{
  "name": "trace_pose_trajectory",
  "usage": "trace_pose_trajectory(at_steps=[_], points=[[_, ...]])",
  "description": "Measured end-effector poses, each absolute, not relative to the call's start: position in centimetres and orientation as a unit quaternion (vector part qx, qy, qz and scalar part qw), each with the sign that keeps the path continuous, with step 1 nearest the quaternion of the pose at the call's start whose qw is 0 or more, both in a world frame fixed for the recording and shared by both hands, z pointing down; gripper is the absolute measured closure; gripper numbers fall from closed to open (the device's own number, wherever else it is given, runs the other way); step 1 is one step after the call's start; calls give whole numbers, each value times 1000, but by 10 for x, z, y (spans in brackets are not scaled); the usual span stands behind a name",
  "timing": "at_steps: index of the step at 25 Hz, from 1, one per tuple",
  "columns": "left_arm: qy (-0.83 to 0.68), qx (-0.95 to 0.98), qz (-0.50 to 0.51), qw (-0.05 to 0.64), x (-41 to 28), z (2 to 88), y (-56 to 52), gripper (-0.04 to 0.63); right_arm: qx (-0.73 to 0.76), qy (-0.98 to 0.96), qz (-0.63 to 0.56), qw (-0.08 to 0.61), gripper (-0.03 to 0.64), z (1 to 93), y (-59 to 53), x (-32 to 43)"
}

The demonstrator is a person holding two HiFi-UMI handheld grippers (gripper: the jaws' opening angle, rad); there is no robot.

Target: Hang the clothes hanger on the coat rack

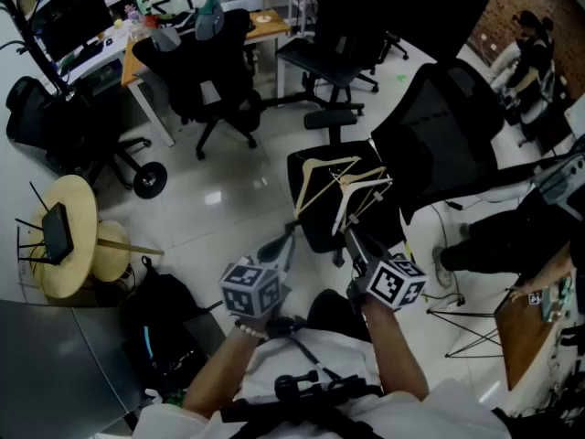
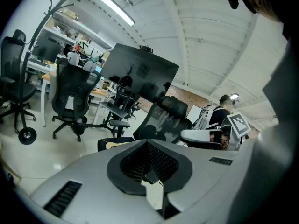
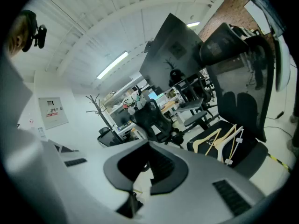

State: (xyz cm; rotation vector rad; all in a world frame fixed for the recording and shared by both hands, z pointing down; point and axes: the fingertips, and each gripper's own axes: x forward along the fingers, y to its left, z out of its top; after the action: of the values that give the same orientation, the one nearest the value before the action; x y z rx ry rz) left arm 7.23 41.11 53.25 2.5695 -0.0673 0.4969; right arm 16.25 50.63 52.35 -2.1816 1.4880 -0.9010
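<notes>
Floor: glossy white tiles (image 1: 228, 190), with ceiling lights mirrored in them.
Room: an open office with black swivel chairs (image 1: 206, 71), an orange-topped desk (image 1: 265, 27) at the far side, a round wooden side table (image 1: 78, 210) at the left and a brick wall (image 1: 512, 7) at the far right.
Support surface: the black seat of an office chair (image 1: 384, 218) straight ahead. Its tall mesh back stands to the right in the head view.
Clothes hangers: a cream wooden hanger (image 1: 326, 187) and a white clip hanger (image 3: 232, 141) lie flat on that seat, overlapping.
Long axis: both run diagonally across the seat, from lower left to upper right in the head view. Which way the hooks point I cannot tell.
Coat rack: a black branching stand (image 3: 96, 107) across the room, well apart from the chair and bare.
Left gripper (image 1: 291, 233): jaws drawn together with nothing between them, tip at the seat's near edge.
Right gripper (image 1: 347, 236): jaws closed and empty too, just beside the white hanger's near end — contact is unclear.
</notes>
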Motion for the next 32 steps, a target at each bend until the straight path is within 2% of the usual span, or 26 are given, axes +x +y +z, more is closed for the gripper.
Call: trace_pose_trajectory(at_steps=[7,17,20,24,28,32], points=[[-15,943,195,270,98,555,386,606,-780,514,-319,159,594,548,482,186],[-2,928,233,292,174,609,372,606,-810,452,-355,115,586,625,467,264],[14,923,248,294,204,630,371,606,-814,428,-378,111,501,660,460,293],[29,912,267,309,252,662,367,606,-817,392,-410,99,492,701,453,337],[32,898,304,316,307,702,354,606,-811,372,-442,87,428,742,435,385],[42,889,327,318,343,739,357,606,-807,357,-467,63,410,791,432,415]])
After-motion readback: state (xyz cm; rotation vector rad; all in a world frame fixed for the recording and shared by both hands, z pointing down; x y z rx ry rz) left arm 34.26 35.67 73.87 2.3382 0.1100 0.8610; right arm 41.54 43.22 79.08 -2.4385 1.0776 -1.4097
